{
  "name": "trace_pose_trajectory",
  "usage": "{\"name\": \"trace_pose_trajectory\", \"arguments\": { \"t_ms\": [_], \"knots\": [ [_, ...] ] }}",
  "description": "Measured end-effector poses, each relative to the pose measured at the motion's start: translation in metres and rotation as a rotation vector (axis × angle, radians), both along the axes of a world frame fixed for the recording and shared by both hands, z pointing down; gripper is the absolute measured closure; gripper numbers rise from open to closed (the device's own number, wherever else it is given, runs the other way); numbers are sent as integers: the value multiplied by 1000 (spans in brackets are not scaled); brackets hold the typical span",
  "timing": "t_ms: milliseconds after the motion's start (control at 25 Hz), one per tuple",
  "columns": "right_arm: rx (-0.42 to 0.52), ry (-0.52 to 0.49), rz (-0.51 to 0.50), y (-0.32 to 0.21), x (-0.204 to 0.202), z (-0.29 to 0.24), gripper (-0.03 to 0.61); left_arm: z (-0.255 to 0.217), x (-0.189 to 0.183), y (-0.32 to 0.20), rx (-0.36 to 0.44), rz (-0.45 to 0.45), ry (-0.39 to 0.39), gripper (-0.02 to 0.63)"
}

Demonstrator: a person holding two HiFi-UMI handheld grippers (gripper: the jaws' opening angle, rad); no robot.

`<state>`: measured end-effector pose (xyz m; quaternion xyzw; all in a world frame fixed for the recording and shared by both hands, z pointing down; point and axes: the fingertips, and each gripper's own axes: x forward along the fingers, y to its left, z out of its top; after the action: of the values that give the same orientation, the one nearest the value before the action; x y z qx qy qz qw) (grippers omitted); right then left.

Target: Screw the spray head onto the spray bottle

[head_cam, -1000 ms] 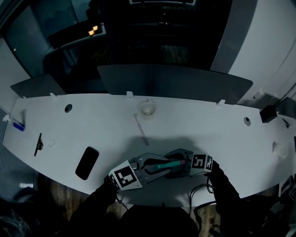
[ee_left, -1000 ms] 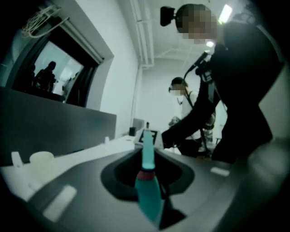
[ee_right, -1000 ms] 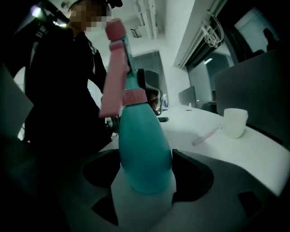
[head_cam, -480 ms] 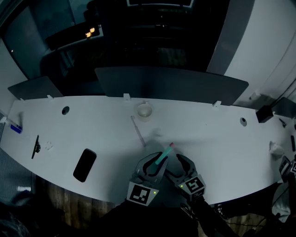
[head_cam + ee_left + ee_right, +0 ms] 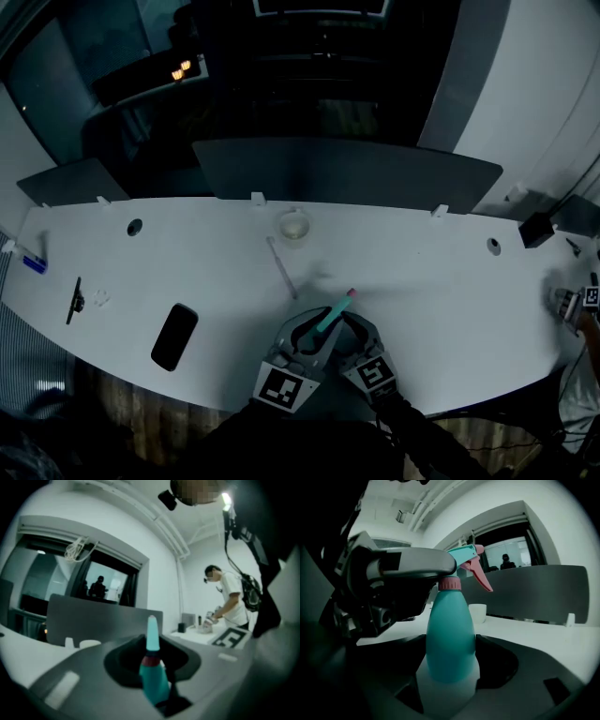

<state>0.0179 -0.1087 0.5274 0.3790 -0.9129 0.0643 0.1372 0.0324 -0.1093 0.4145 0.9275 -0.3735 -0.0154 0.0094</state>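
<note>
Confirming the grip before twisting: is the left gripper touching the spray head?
Touching. In its own view the left gripper pinches the spray head; the right gripper view shows its jaw pressed across the head's top.

Open office, long white desk (image 5: pixel 422 272), grey divider screens (image 5: pixel 347 173), cable grommets (image 5: pixel 135 227), dark windows (image 5: pixel 105 581)

L: our left gripper (image 5: pixel 152 672) points away from us, jaws drawn narrow and clamped on the spray head (image 5: pixel 151 665) | R: our right gripper (image 5: pixel 450 667) sits close beside it, jaws wide round the spray bottle (image 5: pixel 450 639), just closed a little, gripping | ARM: our right forearm (image 5: pixel 417 436), dark-sleeved, comes in from below
</note>
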Motion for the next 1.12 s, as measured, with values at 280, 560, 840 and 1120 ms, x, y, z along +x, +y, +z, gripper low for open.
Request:
{"name": "trace_pose_trajectory", "arguments": {
  "t_ms": [280,560,840,1120],
  "knots": [
    [-68,76,-712,35,-8,13,238,14,-8,37,-94,547,-92,523],
    [-142,114,-801,40,-8,11,235,10,-6,42,-64,608,-143,523],
    [-55,26,-134,28,17,1,235,4,-6,21,31,128,-118,523],
    [2,68,75,6,-12,-3,235,0,-6,10,19,-75,-36,523]
  ]
}}
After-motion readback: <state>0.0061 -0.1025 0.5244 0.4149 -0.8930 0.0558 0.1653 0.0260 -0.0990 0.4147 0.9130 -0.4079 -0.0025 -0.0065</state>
